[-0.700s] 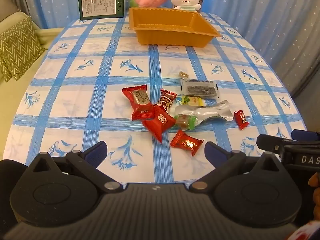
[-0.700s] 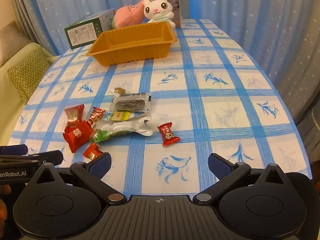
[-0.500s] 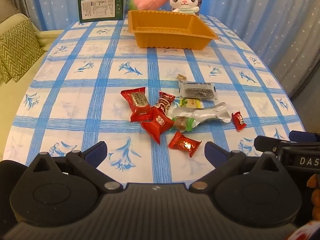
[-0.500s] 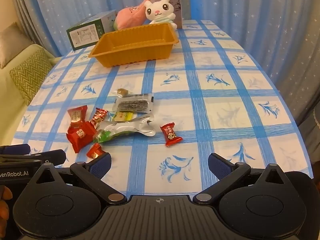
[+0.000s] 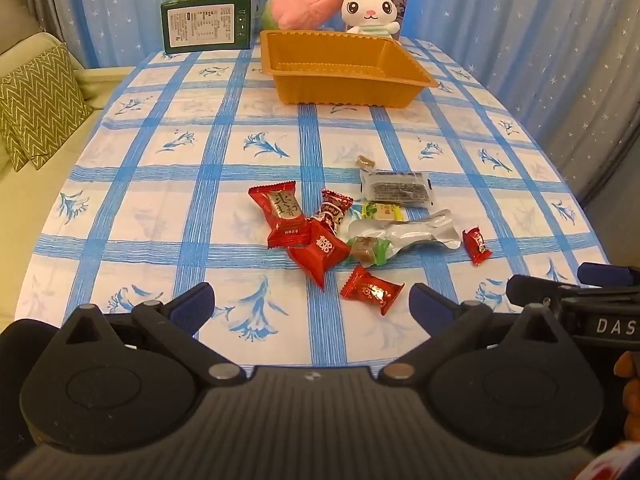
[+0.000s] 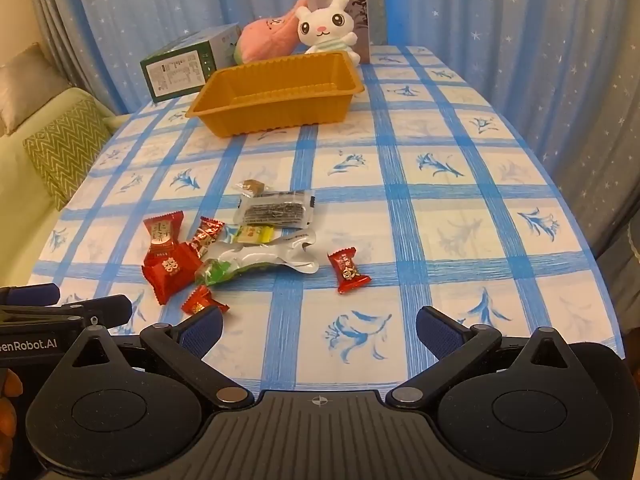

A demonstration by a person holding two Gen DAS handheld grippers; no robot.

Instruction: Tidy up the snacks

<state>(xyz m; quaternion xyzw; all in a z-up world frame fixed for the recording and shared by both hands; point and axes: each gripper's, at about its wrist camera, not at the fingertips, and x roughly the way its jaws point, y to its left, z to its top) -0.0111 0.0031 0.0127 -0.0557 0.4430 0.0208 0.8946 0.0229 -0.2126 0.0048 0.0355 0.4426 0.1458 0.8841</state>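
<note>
**Lighting and image quality**

Warm, even indoor light, moderately bright; source not visible. Soft, short shadows under the orange tray [image 5: 344, 92] and wrappers. Mild glare on the silver pouch [image 6: 260, 258]. Strong fisheye bending at edges; dark vignette in top corners. Centre sharp; slight softness on curtains [image 6: 500, 20] and near foreground.

Orange tray [image 5: 288, 80], red sweets [image 5: 286, 216] (blue-checked flowered tablecloth [image 5: 160, 216])

We read "DAS" on the black right gripper [image 5: 600, 312] body, and "enRobot.AI" on the black left gripper [image 6: 60, 316] body.
</note>
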